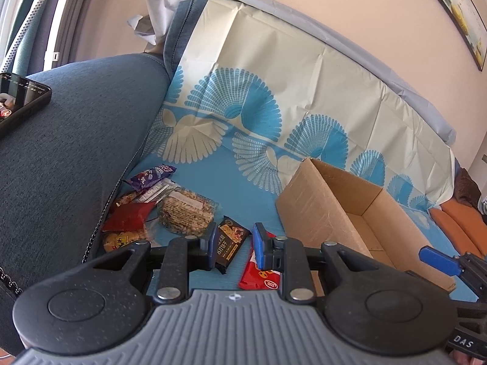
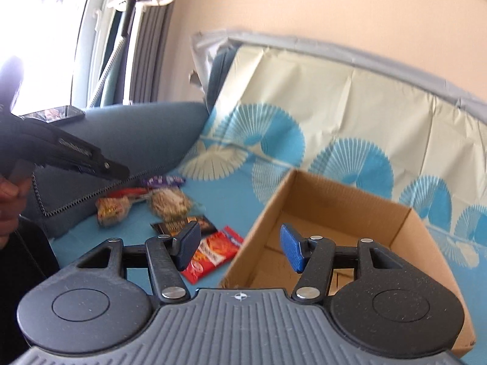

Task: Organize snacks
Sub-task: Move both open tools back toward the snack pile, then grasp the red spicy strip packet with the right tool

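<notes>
Pick step judged in hand: left tongs [image 1: 232, 245] spread, nothing held, over the dark brown snack packet [image 1: 229, 241] on the blue sofa cover, left of the open cardboard box [image 1: 307, 210]; closing needed next; right tongs [image 2: 240, 248] spread, empty.

phone [image 1: 18, 97] on sofa arm [image 1: 76, 152]

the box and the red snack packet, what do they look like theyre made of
The box looks like plain brown corrugated cardboard, matte, with faint ribbing on its walls and folded flaps. The red snack packet seems glossy printed plastic film, judging by its sheen and crimped end.
</notes>
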Action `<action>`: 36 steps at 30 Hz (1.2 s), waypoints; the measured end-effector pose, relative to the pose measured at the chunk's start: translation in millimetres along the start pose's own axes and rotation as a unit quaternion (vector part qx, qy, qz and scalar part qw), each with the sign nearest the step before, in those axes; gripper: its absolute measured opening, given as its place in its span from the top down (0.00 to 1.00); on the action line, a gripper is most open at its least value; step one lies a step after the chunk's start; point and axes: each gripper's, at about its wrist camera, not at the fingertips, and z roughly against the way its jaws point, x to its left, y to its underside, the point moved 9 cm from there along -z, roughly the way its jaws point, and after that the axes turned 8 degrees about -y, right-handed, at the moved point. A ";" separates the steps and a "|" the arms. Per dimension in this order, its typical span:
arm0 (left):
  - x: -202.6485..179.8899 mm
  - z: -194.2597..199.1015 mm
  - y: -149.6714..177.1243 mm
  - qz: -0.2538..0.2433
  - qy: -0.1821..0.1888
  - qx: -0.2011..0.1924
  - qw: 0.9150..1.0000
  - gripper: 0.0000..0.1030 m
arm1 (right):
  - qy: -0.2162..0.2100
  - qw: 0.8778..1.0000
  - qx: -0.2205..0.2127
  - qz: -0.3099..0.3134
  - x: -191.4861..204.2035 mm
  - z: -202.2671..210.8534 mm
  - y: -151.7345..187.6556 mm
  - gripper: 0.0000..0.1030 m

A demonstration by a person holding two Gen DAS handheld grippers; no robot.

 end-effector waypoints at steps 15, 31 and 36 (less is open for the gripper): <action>16.8 -5.4 -2.9 0.033 -0.023 0.012 0.999 0.63 | 0.019 0.999 0.025 -0.042 69.5 -69.2 8.0 0.40; 56.6 -32.9 9.7 0.092 -0.158 0.091 0.979 0.26 | 0.076 0.977 0.130 -0.150 45.8 -177.5 58.7 0.18; 54.9 -53.3 15.0 0.053 -0.225 0.126 0.965 0.21 | 0.069 0.967 0.159 -0.189 36.6 -200.2 72.8 0.16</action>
